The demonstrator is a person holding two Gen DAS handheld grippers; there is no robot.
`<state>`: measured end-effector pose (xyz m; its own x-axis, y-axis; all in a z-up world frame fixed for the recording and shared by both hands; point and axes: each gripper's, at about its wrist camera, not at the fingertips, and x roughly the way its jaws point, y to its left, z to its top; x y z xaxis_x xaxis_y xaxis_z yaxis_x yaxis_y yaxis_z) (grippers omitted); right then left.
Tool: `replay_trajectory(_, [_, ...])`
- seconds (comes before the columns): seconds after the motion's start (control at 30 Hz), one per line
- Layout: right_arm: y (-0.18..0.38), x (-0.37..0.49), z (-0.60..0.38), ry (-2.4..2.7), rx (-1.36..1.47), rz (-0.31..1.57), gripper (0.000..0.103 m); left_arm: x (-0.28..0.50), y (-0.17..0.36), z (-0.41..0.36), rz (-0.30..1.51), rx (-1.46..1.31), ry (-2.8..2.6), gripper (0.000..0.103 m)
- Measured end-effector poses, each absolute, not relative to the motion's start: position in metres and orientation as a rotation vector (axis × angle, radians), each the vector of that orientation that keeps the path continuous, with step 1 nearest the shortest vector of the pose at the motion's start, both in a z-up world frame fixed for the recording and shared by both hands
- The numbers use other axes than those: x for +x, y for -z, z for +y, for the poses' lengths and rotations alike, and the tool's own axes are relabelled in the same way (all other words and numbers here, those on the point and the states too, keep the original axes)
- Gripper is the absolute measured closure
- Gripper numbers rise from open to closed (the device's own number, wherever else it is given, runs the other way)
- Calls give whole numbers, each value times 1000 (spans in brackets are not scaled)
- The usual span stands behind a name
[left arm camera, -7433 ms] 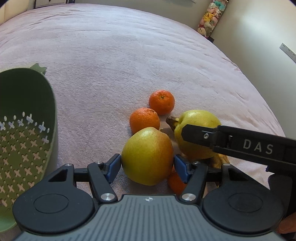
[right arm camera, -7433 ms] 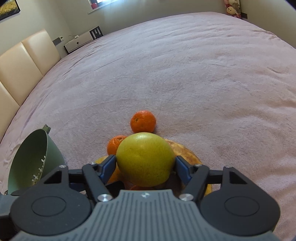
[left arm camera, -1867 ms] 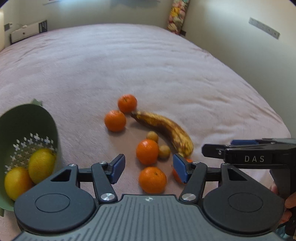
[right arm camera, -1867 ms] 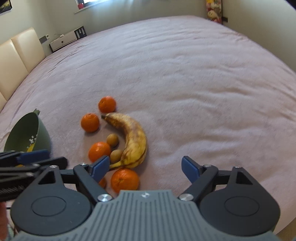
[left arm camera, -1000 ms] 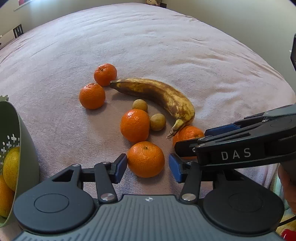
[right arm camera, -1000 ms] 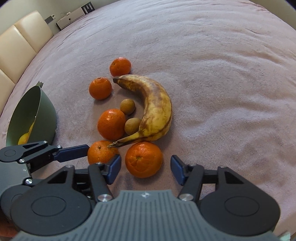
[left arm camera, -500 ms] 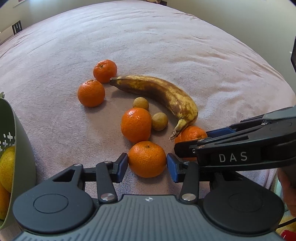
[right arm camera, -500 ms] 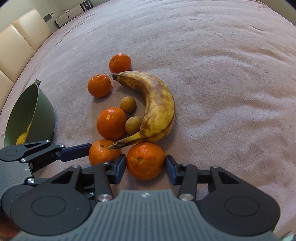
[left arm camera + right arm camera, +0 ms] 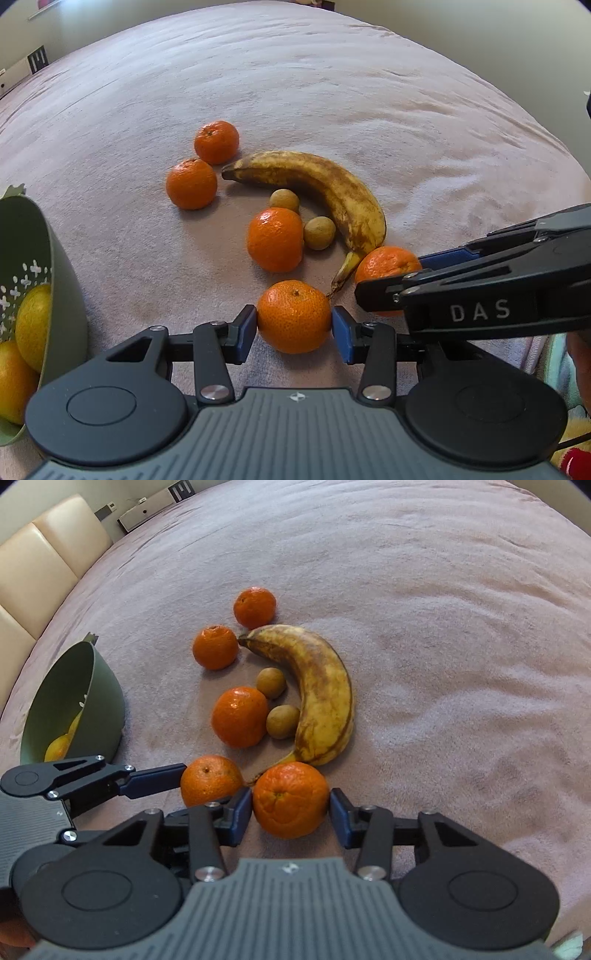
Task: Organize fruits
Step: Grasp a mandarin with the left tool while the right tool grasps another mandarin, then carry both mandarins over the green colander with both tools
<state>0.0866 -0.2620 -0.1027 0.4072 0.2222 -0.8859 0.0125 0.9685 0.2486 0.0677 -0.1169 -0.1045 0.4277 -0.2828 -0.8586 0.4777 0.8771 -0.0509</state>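
My left gripper (image 9: 294,328) is shut on a near mandarin (image 9: 293,315) that rests on the pink cover. My right gripper (image 9: 291,810) is shut on another mandarin (image 9: 290,799), beside the first one (image 9: 210,780); the right gripper also shows in the left wrist view (image 9: 391,280). Behind them lie a spotted banana (image 9: 325,188), a third mandarin (image 9: 275,239), two small brown fruits (image 9: 319,232) and two more mandarins (image 9: 191,183). A green colander (image 9: 40,266) at the left holds two yellow pears (image 9: 33,321).
The pink cover (image 9: 443,627) stretches far behind and to the right of the fruit. Cream chair backs (image 9: 40,565) stand at the far left. The bed edge drops off close at the right in the left wrist view.
Both grippers have closed in from slightly open until their pads touch the mandarins between them. The other fruit has not moved.
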Motion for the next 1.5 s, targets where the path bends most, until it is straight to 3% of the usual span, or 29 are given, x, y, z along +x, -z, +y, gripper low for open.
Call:
replay_trajectory(1.0, [28, 80, -200, -239, 27, 890, 60, 58, 23, -34, 906, 78, 277, 53])
replay_trajectory(1.5, [23, 108, -130, -365, -115, 805, 60, 81, 5, 29, 850, -4, 106, 53])
